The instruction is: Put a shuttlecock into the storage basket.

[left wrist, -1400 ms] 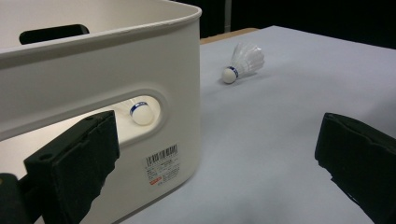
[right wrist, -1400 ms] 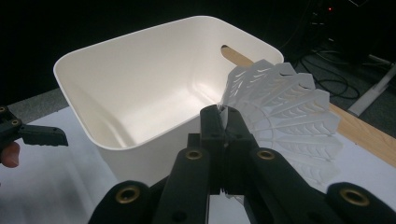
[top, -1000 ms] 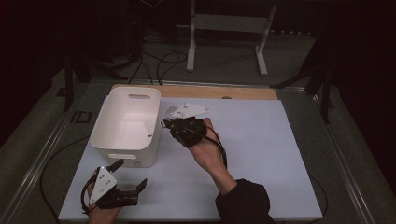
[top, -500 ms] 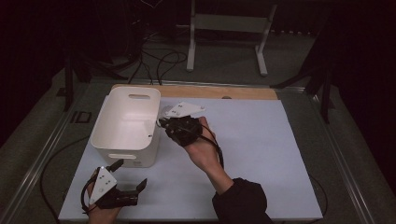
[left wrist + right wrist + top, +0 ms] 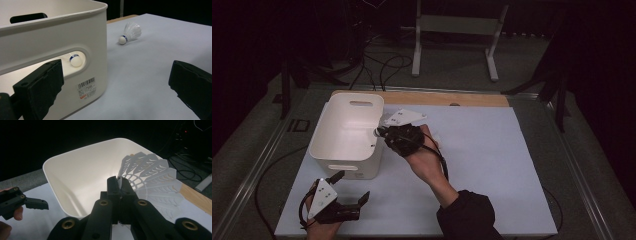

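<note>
Right gripper (image 5: 119,185) pinching a shuttlecock (image 5: 150,178) by its feather skirt, right at the white bin's (image 5: 343,150) 3 o'clock rim, while the left gripper (image 5: 352,191) sits spread wide at the bin's 6 o'clock.

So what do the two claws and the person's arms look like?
Both claws are black. The left claw carries a pale grey three-cornered plate and has thick, blocky black pads, with a black cable looping behind it. The right claw has brass-coloured screws on its jaw arms, and a black cable trails along the forearm. The right arm wears a dark sleeve.
</note>
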The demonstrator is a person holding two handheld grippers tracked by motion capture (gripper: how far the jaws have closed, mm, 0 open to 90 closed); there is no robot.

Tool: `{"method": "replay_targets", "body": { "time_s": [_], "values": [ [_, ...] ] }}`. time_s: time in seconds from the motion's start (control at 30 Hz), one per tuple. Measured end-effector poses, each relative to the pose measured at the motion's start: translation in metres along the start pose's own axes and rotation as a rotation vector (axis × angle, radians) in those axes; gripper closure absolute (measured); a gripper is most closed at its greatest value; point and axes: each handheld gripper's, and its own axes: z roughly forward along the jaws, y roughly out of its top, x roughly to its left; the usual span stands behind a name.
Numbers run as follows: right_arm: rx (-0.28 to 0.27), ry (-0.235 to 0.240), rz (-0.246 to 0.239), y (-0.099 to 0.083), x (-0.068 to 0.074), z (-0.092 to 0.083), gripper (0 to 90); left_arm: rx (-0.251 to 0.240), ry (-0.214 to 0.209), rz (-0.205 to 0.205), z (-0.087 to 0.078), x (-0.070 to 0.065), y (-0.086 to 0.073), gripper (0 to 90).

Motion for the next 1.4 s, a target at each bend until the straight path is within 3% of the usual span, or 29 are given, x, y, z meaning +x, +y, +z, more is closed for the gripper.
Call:
{"method": "replay_targets", "body": {
  "time_s": [1.4],
  "values": [
    [0.002, 0.059, -0.028, 0.013, 0.019, 0.025, 88.0, -0.001, -0.002, -0.002, 0.000, 0.000, 0.000, 0.4]
  ]
}}
